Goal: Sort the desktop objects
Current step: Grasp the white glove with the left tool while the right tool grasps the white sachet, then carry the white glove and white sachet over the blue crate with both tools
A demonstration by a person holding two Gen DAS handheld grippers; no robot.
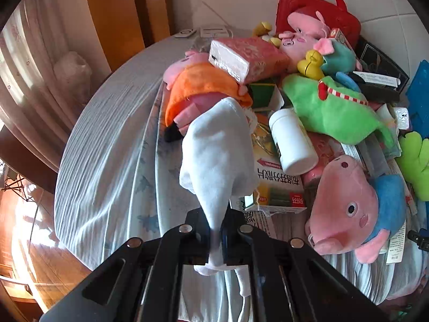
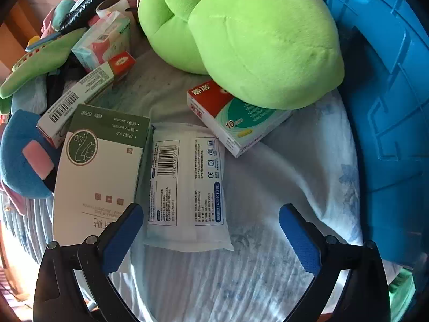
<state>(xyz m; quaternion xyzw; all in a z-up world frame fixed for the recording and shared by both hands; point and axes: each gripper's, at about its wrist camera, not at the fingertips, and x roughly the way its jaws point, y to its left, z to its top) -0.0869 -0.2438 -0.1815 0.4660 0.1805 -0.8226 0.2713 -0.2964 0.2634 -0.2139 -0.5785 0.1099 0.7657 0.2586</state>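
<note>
Two grippers work over a cluttered table draped in a pale, ribbed cloth [image 1: 107,139]. The left gripper [image 1: 215,234] has its black jaws clamped on one white sock [image 1: 217,145], a soft knit that hangs limp from the jaws over the edge of the pile. Beyond it lie three pink pig plush toys: one in an orange dress [image 1: 198,88], one in blue [image 1: 348,206] near the front, and one [image 1: 303,40] against a red plastic case [image 1: 316,8] with a handle. One green dinosaur plush [image 1: 329,107], one smooth white cylindrical bottle [image 1: 292,139] lying on its side, a pink tissue pack [image 1: 246,59] and printed cardboard boxes crowd between them. The right gripper [image 2: 210,230] stands open, its blue textured pads apart, above one flat white sealed packet [image 2: 185,185]. Just beside the packet lies a green-and-white box [image 2: 99,171], and a red-and-white medicine box [image 2: 236,123] sits partly under a rounded lime-green plush [image 2: 257,40]. A blue plastic crate [image 2: 388,94] walls off the right side.
</note>
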